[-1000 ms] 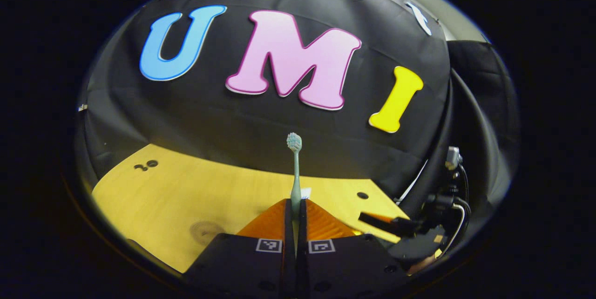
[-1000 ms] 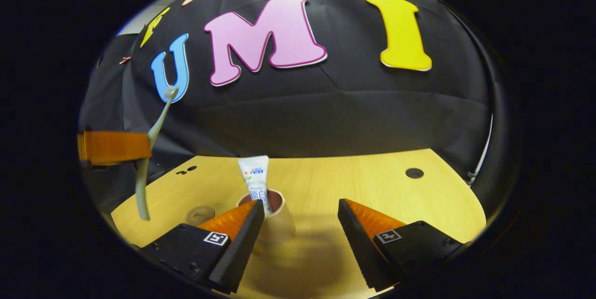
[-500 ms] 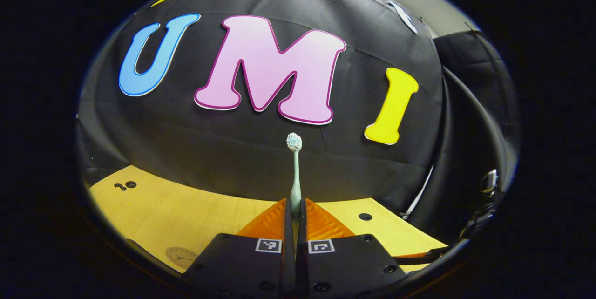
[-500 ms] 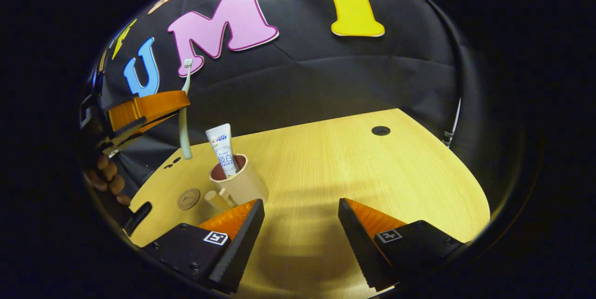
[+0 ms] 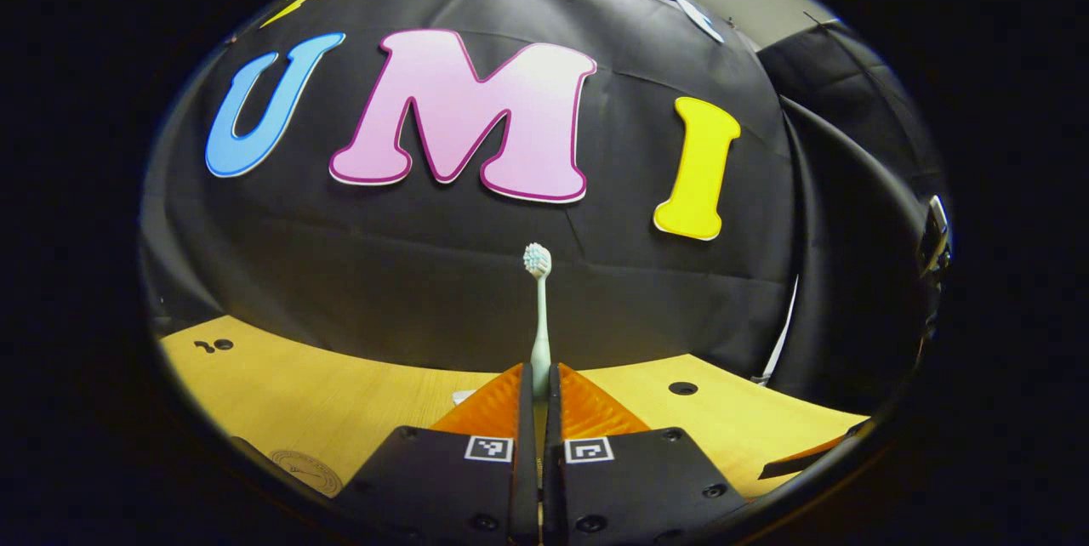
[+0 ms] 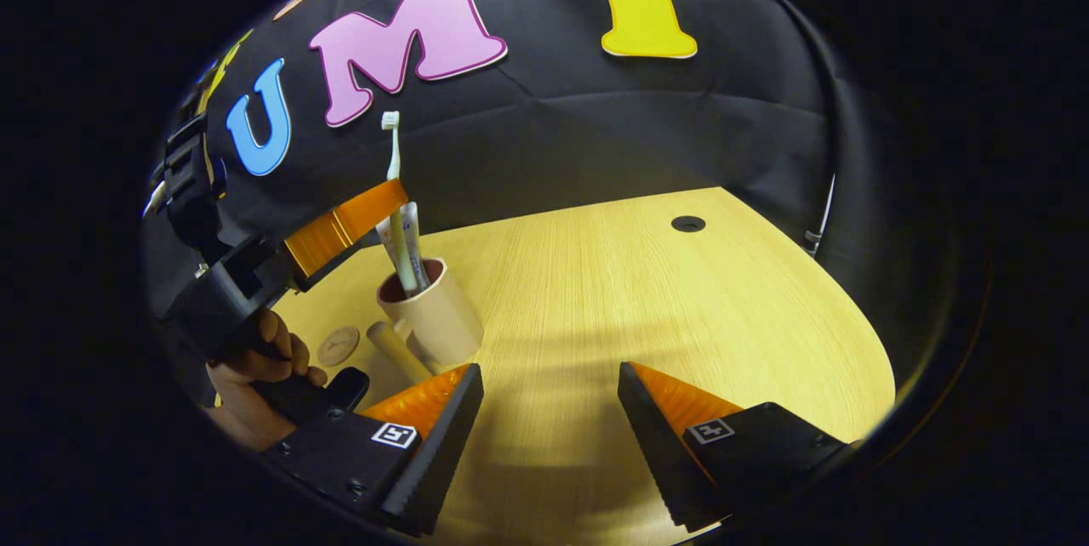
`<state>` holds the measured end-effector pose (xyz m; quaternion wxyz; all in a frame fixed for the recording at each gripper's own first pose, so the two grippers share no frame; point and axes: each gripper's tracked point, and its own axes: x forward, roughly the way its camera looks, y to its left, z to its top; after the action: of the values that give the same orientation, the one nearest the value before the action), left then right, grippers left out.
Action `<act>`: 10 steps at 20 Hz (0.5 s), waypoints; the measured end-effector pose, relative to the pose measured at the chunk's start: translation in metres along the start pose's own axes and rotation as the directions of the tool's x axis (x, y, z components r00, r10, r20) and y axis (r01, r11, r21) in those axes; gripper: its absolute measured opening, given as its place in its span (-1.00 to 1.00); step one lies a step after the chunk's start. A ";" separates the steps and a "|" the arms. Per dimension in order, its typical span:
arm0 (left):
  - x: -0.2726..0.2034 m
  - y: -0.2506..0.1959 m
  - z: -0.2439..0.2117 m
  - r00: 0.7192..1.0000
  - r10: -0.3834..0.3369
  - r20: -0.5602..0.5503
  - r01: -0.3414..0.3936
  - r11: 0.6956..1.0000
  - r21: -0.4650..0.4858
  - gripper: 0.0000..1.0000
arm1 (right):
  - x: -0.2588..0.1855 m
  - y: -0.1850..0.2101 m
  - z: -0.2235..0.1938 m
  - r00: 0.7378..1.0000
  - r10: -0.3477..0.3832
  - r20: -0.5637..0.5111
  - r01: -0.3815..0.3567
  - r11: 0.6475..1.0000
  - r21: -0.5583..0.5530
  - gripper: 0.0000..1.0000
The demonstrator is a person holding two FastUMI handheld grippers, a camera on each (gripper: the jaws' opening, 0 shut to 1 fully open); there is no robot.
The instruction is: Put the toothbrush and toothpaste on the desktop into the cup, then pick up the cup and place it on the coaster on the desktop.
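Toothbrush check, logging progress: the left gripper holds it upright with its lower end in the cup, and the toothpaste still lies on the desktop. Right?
Not quite: the toothpaste already stands in the cup, as the right gripper view shows. The left gripper does hold the toothbrush there.

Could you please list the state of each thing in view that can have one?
Toothbrush: upright, clamped in the left tool, lower end inside the cup.
Toothpaste: standing in the cup, leaning.
Cup: upright on the desk, off the coaster.
Coaster: flat on the desk, nothing on it.
Left tool: shut on the toothbrush.
Right tool: open, holding nothing.
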<state>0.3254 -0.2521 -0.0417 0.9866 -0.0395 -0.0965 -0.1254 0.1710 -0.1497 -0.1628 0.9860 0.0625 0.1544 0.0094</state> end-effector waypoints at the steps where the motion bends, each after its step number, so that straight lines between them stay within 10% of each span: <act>1: -0.001 0.001 -0.005 1.000 0.004 0.003 -0.004 1.000 0.001 -0.83 | -0.001 0.001 -0.004 1.000 0.000 -0.006 0.001 1.000 0.002 0.96; 9: -0.012 0.006 -0.033 1.000 0.025 -0.003 -0.025 1.000 -0.004 -0.65 | -0.003 0.015 -0.027 0.998 0.029 -0.052 -0.031 0.999 -0.041 0.96; 10: -0.015 0.004 -0.035 1.000 0.017 -0.008 -0.017 1.000 -0.009 -0.36 | -0.002 0.014 -0.029 0.998 0.030 -0.061 -0.033 0.998 -0.045 0.96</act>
<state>0.3187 -0.2483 -0.0787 0.9879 -0.0444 -0.0914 -0.1175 0.1605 -0.1325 -0.1874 0.9817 0.0420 0.1830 0.0303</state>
